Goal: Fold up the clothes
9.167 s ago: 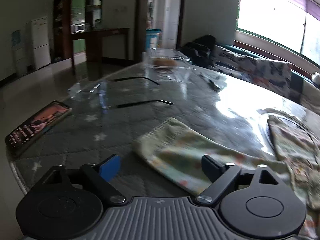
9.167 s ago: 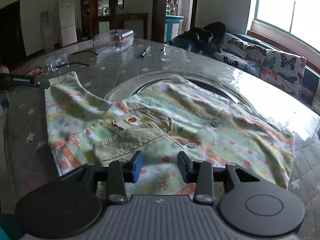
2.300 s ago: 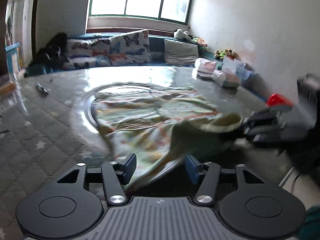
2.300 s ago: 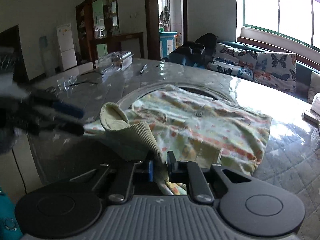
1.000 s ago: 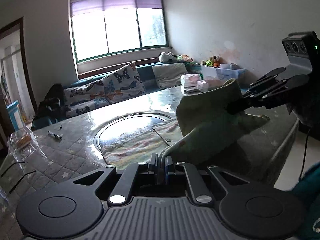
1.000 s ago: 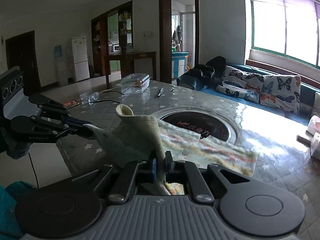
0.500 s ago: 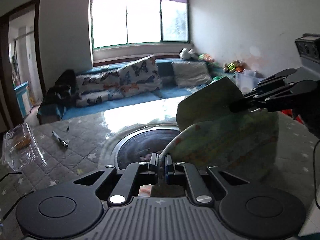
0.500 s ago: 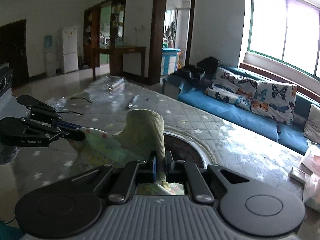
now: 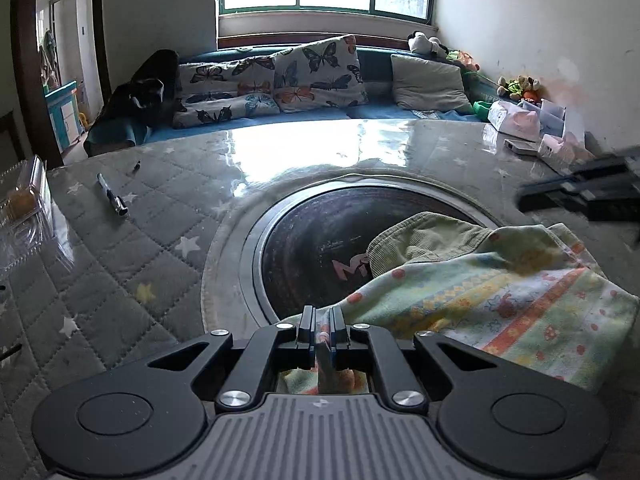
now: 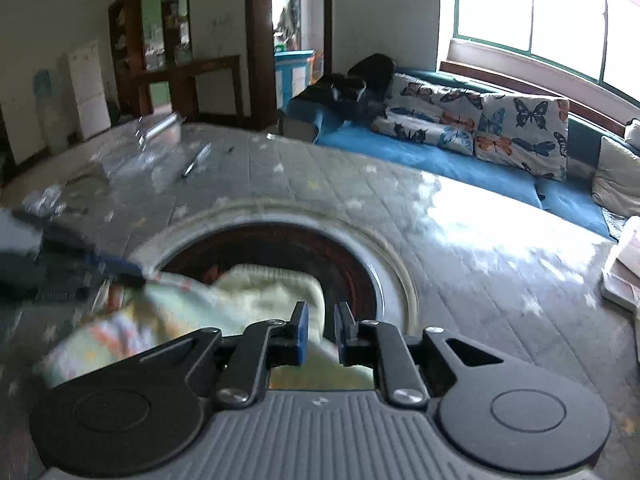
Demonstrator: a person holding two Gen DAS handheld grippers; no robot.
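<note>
A pastel patterned garment (image 9: 492,292) with a ribbed green hem lies bunched on the quilted table (image 9: 160,264), partly over the dark round inset (image 9: 312,236). My left gripper (image 9: 322,330) is shut on a fold of its edge. Blurred at the right edge of the left wrist view is my right gripper (image 9: 524,200), just above the cloth's far corner. In the right wrist view my right gripper (image 10: 321,330) has its jaws opening, and the ribbed hem (image 10: 276,284) lies loose between them. The left gripper (image 10: 136,274) shows blurred at the left, on the garment (image 10: 132,324).
A pen (image 9: 112,196) and a clear plastic box (image 9: 24,208) lie at the table's left. Small boxes and packets (image 9: 528,124) sit at the far right corner. A sofa with butterfly cushions (image 9: 316,72) runs behind the table under the window.
Both grippers came down and forward, carrying the lifted garment edge onto the table over the round inset. The right jaws, shut on the hem before, have parted.
</note>
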